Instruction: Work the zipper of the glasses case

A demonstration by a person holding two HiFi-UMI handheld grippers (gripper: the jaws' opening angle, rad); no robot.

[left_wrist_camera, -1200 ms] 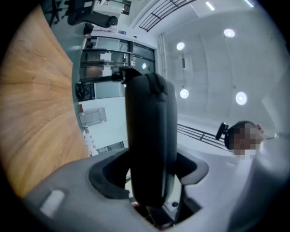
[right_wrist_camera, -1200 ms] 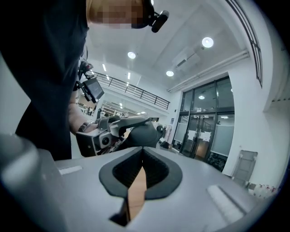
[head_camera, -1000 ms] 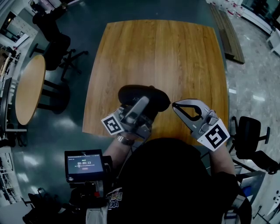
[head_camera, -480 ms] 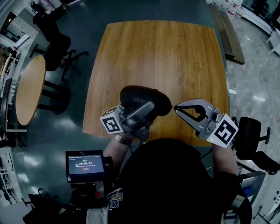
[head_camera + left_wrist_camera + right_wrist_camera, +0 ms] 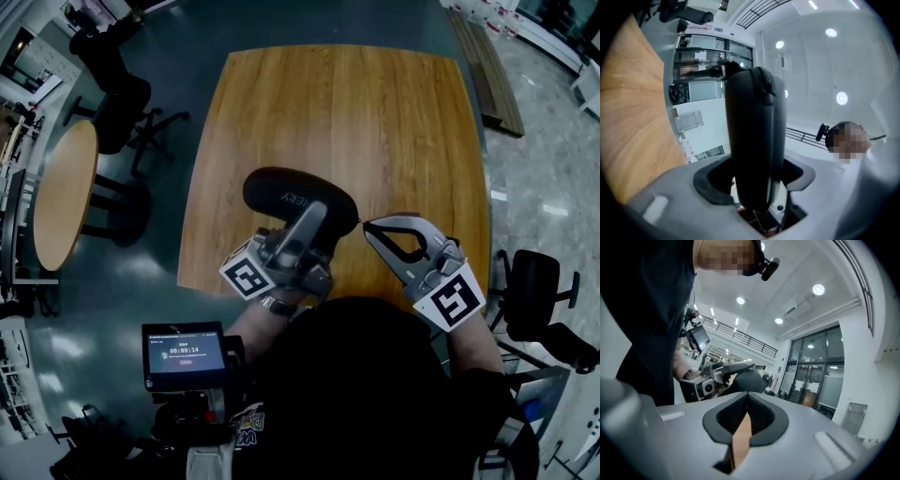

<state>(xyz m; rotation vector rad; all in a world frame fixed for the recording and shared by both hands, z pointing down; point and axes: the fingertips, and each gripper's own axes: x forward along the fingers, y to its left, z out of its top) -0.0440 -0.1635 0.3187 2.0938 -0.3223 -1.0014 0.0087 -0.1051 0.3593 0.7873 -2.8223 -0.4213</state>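
Observation:
The black glasses case (image 5: 291, 199) hangs in the air over the wooden table's (image 5: 375, 122) near edge. My left gripper (image 5: 314, 217) is shut on it from below, and its jaws have just been closing on the case. In the left gripper view the case (image 5: 754, 131) stands upright between the two pads and fills the gap. My right gripper (image 5: 366, 226) is shut, its tips at the case's right end. In the right gripper view the closed tips (image 5: 747, 393) point at the case (image 5: 747, 380); whether a zipper pull is pinched does not show.
A small round table (image 5: 61, 187) and a dark chair (image 5: 117, 103) stand at the left. An office chair (image 5: 534, 281) stands at the right. A small screen (image 5: 181, 353) sits in front of the person's body.
The left gripper has rolled and carried the case a little left and away from the body. The right gripper has followed to the left, still shut.

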